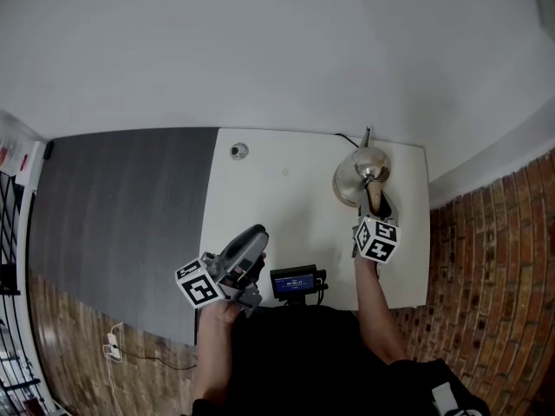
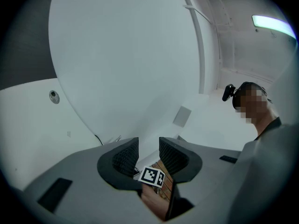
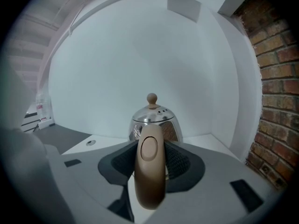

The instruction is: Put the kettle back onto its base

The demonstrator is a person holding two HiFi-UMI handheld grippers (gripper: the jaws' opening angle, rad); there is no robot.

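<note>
Right gripper jaws clamp the kettle by its handle, likely for carrying; base not visible. Left gripper hangs well left of kettle, jaws narrowly apart, empty.

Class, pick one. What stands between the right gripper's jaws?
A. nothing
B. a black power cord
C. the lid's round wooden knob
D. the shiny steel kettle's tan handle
D: the tan handle fills the gap in the right gripper, with the shiny steel kettle behind it.
</note>
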